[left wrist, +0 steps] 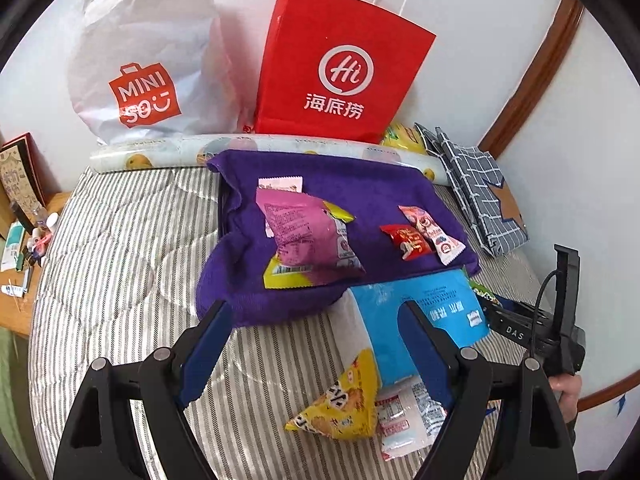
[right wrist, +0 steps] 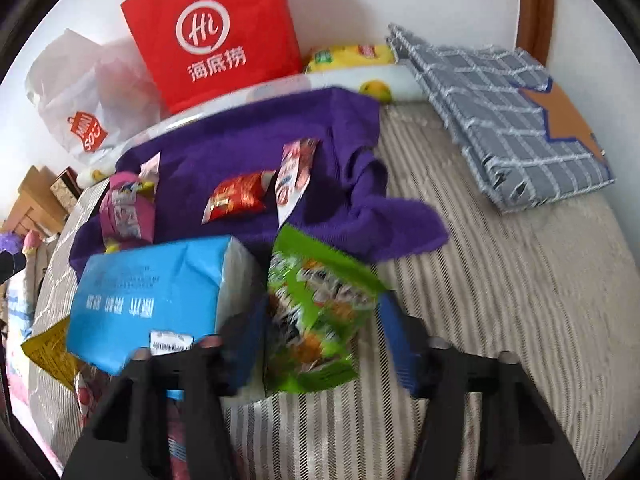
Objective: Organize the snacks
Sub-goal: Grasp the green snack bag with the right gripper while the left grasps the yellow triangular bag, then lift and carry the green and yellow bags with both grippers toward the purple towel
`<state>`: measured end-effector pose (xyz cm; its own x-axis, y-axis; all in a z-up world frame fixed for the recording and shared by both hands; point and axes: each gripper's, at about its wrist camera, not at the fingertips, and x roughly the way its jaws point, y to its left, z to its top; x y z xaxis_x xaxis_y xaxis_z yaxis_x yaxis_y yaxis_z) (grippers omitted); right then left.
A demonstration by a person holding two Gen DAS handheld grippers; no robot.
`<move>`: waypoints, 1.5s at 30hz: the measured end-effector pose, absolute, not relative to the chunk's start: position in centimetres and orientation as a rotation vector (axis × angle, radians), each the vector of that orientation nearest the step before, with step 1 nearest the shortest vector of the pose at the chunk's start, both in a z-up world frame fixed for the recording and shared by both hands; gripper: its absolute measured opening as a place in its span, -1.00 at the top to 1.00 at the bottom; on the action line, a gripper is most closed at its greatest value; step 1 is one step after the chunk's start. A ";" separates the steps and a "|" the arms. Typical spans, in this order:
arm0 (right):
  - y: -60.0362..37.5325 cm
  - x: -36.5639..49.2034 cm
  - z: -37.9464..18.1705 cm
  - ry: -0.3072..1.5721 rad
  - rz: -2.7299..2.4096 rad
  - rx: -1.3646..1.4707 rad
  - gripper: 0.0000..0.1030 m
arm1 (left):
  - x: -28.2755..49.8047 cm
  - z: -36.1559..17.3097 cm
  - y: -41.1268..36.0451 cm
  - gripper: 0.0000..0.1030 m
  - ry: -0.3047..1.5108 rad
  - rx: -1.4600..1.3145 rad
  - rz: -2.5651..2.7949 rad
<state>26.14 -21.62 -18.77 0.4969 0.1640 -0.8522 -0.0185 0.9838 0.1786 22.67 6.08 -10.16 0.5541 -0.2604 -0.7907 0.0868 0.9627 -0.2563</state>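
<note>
Between the right tongs [right wrist: 324,344] sits a green snack bag [right wrist: 320,312] on the bed [right wrist: 500,280]; they are half open, not squeezing yet. Next, squeeze and carry it to the purple cloth [right wrist: 240,152]. Left tongs [left wrist: 316,344] hang wide open, empty.

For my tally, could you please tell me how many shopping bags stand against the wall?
2: a white plastic bag on the left, a red paper bag beside it.
</note>
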 end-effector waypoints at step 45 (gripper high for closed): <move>-23.1 15.2 -16.6 0.949 0.052 0.097 0.20 | 16.8 -16.8 7.0 0.06 1.133 -0.165 -0.143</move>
